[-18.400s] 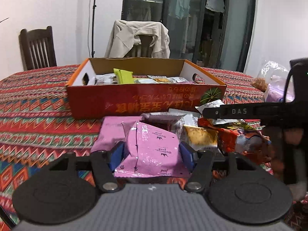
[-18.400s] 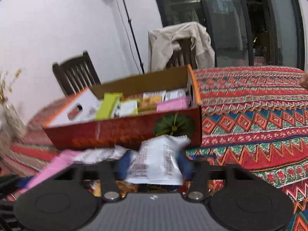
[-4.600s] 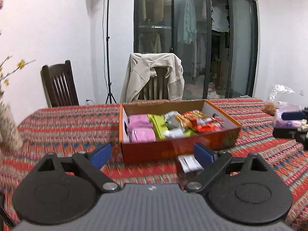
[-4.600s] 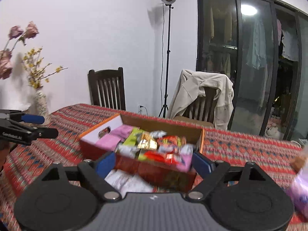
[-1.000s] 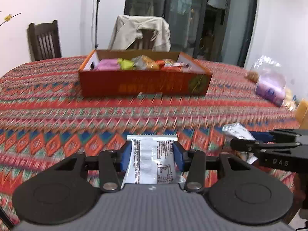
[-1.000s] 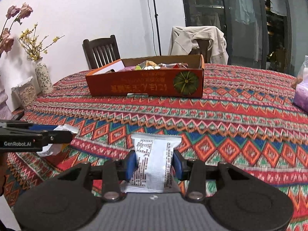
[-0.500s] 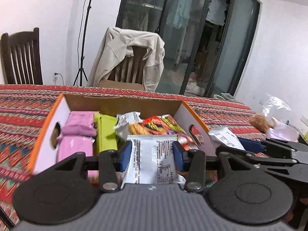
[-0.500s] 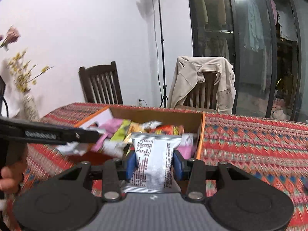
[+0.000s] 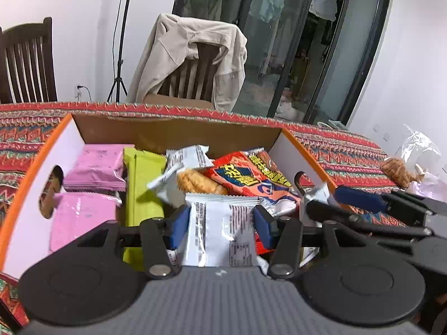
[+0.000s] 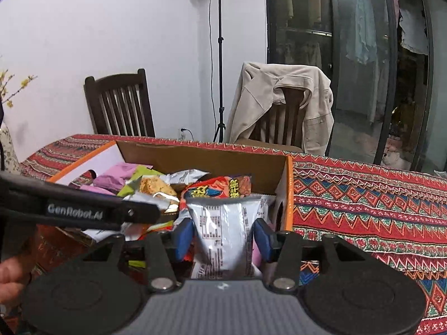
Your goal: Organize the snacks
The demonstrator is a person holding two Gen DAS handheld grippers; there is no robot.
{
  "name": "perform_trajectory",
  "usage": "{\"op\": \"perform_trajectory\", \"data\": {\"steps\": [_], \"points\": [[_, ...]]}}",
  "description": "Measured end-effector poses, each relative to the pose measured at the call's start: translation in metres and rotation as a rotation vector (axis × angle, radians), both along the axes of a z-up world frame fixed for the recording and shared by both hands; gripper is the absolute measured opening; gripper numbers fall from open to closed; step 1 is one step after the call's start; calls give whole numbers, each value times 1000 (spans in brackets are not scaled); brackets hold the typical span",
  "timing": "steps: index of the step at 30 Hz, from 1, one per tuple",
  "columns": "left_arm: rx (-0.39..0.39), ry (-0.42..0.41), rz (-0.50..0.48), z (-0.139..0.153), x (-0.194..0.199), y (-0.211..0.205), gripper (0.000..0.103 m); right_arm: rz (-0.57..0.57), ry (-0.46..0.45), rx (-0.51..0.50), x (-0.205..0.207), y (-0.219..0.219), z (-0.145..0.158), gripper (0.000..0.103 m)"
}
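Observation:
An orange cardboard box lies on the patterned tablecloth. It holds pink packets, a green packet and a red-orange packet. My left gripper hovers over the box's near middle. Its jaws are opening, and a white printed packet still stands upright against both blue pads. My right gripper is over the box's right end. Its jaws are opening too, and its white packet sags between the pads with gaps on both sides. One left gripper finger crosses the right wrist view.
A chair draped with a beige jacket and a dark wooden chair stand behind the table. A lamp stand rises near the wall. A clear plastic bag of goods lies on the cloth at far right. A hand shows at lower left.
Both grippers have come forward from above the bare cloth to above the box. Their pads have spread slightly. The right packet has slumped and narrowed between its pads.

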State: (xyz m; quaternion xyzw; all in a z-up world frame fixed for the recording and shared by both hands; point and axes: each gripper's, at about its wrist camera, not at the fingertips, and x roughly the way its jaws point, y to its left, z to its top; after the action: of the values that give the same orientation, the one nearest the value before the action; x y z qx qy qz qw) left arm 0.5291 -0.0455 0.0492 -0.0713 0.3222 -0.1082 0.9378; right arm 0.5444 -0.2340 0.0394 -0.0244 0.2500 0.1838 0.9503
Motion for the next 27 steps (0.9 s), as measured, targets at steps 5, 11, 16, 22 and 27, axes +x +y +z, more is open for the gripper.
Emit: {"op": "perform_trajectory", "data": {"steps": [5,11,16,22,27], "points": [[13,-33,22,18,-15,7,52,-11,-31,12,-10,-7,14,45],[28,-76,31,43,-51,20,52,-5,-63,7,-43,-15,34,45],[54,-143,16,69,-103,26,57,4,-104,-8,-83,-22,60,46],[96,-240,4,91,-192,35,77,15,-167,-15,-154,-34,88,48],[153,-338,11,87,-280,34,90,24,-206,11,-227,-46,89,61]]}}
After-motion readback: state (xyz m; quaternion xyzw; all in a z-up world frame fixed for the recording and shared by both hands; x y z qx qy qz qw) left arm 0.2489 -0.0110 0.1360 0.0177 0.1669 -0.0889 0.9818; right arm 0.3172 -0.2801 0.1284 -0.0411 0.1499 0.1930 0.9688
